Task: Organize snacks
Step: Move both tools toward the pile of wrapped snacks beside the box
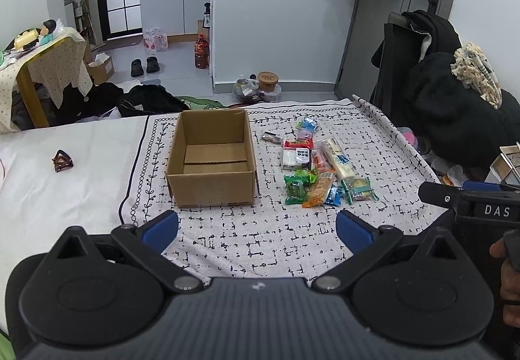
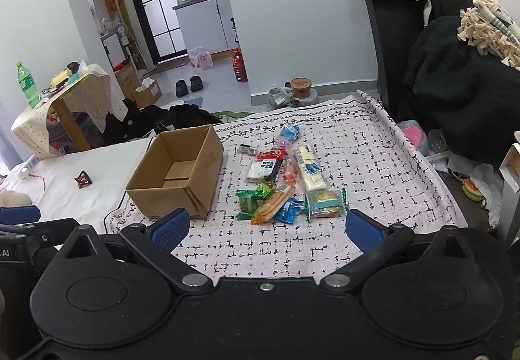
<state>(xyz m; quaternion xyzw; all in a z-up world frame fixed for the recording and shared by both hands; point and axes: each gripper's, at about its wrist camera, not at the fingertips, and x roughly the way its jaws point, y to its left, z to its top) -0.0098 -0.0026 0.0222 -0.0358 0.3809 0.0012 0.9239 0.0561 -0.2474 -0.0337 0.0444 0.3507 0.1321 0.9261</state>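
Blue pads, left: the left gripper [image 1: 256, 231] has its fingers spread wide with nothing between them, hovering above the patterned cloth [image 1: 292, 236] short of the box.
Blue pads, right: the right gripper [image 2: 266, 230] is likewise spread and empty, just short of the nearest packets.
Nearest snacks: a green packet [image 2: 250, 197], an orange wafer pack [image 2: 271, 202], a blue packet [image 2: 287, 210] and a green-edged cracker pack [image 2: 325, 202] lie overlapping at the near end of the pile.
Further snacks: a long pale pack [image 2: 310, 166], a white-and-black pack [image 2: 263, 170] and smaller sweets [image 2: 289, 132] sit behind them, all on the cloth, none boxed.
Cardboard box [image 1: 211, 158]: open, upright, empty, just left of the pile.
Stage: nothing sorted yet, by my reading.
Risk, overlap: closing on stacked wrappers could lift two or drag a neighbour.
Risk, slip: glossy film may slide from the pads during the carry.
Risk, box: it looks light, so a knock on its wall could shove it across the cloth.
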